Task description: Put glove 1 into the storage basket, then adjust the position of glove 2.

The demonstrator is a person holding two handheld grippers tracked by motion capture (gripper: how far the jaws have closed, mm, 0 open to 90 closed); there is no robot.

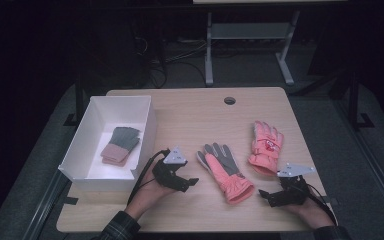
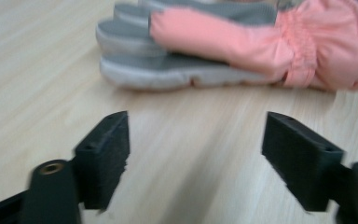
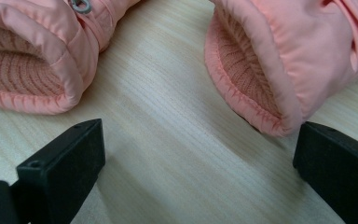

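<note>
Two pink winter gloves lie on the wooden table (image 1: 190,120). One glove (image 1: 225,170) lies palm up with a grey palm, the other glove (image 1: 266,147) lies back up to its right. My left gripper (image 1: 192,181) rests just left of the grey-palmed glove (image 2: 205,42), pointing at its fingers. Its jaws stand open (image 2: 196,158) over bare wood with nothing between them. My right gripper (image 1: 265,195) sits near the front right, open (image 3: 200,172), facing both cuffs: the left cuff (image 3: 32,56) and the right cuff (image 3: 270,60). Neither gripper touches a glove.
A white open box (image 1: 91,125) stands at the table's left, close behind my left hand, with a folded grey and pink knit item (image 1: 121,145) inside. A round cable hole (image 1: 229,100) sits at the far edge. A desk frame (image 1: 250,35) stands on the floor beyond.
</note>
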